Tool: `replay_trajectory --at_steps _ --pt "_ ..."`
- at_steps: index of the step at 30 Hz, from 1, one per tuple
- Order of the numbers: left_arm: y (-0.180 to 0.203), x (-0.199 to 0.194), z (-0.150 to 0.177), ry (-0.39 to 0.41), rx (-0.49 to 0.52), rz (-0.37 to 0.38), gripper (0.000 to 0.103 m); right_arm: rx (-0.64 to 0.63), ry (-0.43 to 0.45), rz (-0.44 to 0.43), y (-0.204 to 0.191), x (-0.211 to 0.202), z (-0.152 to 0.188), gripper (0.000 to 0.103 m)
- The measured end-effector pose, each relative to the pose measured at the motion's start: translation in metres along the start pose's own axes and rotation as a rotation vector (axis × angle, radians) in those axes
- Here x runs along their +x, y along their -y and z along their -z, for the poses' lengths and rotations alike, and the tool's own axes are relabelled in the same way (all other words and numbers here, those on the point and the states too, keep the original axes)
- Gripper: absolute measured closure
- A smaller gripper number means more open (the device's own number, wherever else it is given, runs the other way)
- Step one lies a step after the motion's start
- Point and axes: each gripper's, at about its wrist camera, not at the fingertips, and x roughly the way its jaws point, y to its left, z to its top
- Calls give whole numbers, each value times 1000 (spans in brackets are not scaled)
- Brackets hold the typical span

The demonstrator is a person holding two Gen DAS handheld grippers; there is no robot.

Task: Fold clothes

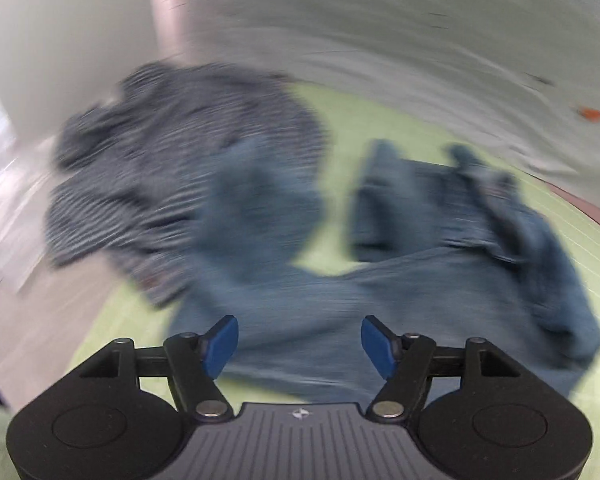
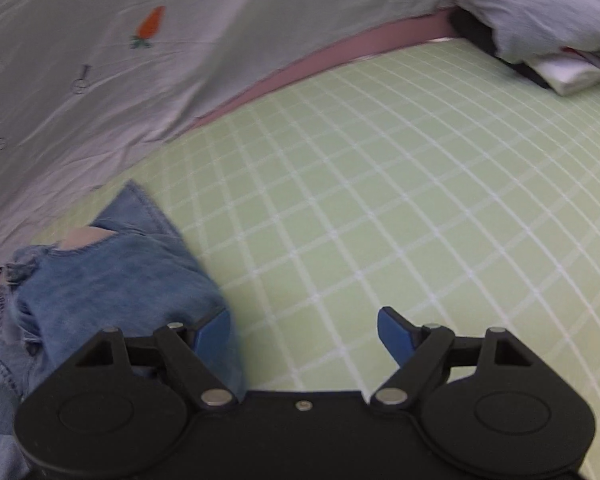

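Observation:
Blue jeans point(image 1: 440, 248) lie crumpled on the green checked sheet point(image 1: 348, 136). A dark striped garment point(image 1: 172, 152) lies bunched to their left. My left gripper point(image 1: 299, 346) is open and empty, just above the near part of the jeans; this view is blurred. In the right wrist view, the jeans point(image 2: 112, 280) lie at the lower left with a torn knee showing. My right gripper point(image 2: 304, 338) is open and empty over the green sheet point(image 2: 380, 184), its left finger at the jeans' edge.
A white cover with a carrot print point(image 2: 150, 26) lies along the far side, over a pink edge point(image 2: 340, 56). A pile of grey and white clothes point(image 2: 540, 20) sits at the far right. Pale floor point(image 1: 40, 300) lies at the left.

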Motion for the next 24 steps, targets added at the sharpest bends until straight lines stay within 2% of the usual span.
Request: replay_trajectory --at_steps 3,6,12,14,16,17,19,20,22,23,24 --pt "-29 7 -6 -14 -78 -53 33 -32 14 -67 -22 12 -17 20" --pt "-43 15 -12 -22 -119 -63 28 -68 -1 -154 -48 30 -32 16" --pt "-40 44 -34 -54 -126 -46 27 -124 -131 -255 -91 79 -45 12" --pt "-36 53 -40 -60 -112 -45 27 -119 -161 -268 -98 92 -43 9" --pt "-30 60 -44 -67 -101 -49 26 -112 -197 -290 -100 101 -41 11" --pt "-27 63 -46 -73 -99 -50 26 -109 -213 -315 -100 104 -40 15" --pt "-22 67 -50 -79 -91 -47 26 -94 -221 -369 -93 105 -40 44" --pt "-18 67 -51 -79 -83 -42 26 -84 -221 -397 -88 104 -40 50" --pt "-11 67 -53 -77 -61 -39 26 -68 -196 -427 -77 99 -41 75" --pt "-8 65 -53 -74 -47 -42 26 -67 -170 -421 -70 94 -42 79" --pt "-6 64 -53 -71 -35 -46 26 -69 -138 -403 -64 87 -44 87"
